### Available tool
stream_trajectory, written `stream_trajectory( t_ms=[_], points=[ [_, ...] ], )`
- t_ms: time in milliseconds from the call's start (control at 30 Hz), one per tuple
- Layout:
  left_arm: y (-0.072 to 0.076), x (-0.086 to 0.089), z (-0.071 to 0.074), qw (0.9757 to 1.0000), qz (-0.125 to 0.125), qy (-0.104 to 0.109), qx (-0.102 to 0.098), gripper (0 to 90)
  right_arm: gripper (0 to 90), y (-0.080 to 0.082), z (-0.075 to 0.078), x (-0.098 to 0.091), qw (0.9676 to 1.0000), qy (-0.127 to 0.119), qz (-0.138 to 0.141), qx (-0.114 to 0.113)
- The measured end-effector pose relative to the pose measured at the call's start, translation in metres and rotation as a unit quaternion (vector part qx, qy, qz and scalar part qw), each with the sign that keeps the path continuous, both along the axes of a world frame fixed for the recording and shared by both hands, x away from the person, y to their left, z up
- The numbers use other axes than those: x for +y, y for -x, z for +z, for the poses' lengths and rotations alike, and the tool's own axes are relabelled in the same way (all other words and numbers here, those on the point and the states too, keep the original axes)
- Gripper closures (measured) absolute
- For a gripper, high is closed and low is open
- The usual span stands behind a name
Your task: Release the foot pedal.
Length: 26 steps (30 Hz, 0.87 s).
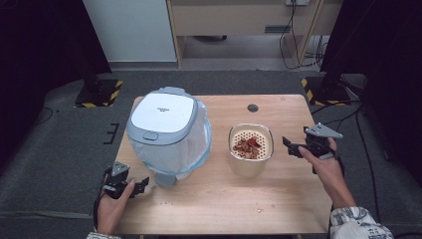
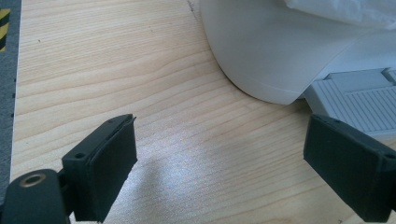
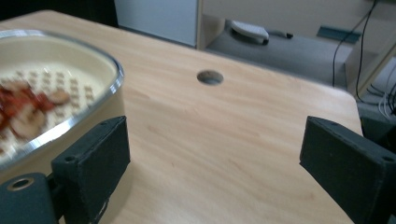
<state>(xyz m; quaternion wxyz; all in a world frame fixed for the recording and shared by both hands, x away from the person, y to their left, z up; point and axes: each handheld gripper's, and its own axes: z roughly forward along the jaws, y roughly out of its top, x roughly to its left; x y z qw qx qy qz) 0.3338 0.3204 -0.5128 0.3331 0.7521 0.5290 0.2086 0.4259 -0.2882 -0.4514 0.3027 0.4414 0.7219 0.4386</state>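
We note both claws released: left claw [image 1: 145, 182] by the bin pedal [image 1: 165, 179]; right claw [image 1: 290, 145] must next grasp the strainer bowl [image 1: 251, 151].

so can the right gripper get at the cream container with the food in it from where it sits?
Probably yes. The right gripper hangs open just right of the cream container, jaws pointing at it, with bare table between them. In the right gripper view the container's rim sits by one jaw. Nothing blocks the way.
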Motion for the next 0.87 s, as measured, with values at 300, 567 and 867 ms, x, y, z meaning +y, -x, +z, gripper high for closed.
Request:
stream_trajectory(
  t_ms=[300,567,867],
  points=[
    [-0.001,-0.001,-0.003,1.0,0.0,-0.009,0.004,8.8,10.2,0.01,-0.036,-0.012,0.9987,0.009,-0.034,0.037],
    [-0.001,-0.002,-0.004,0.9999,-0.002,-0.01,0.004,8.8,12.5,0.014,-0.071,-0.012,0.9934,0.033,-0.061,0.091],
    [-0.002,-0.002,-0.004,0.9999,-0.005,-0.013,0.003,8.8,8.5,0.014,-0.087,-0.012,0.9861,0.053,-0.068,0.142]
  ],
)
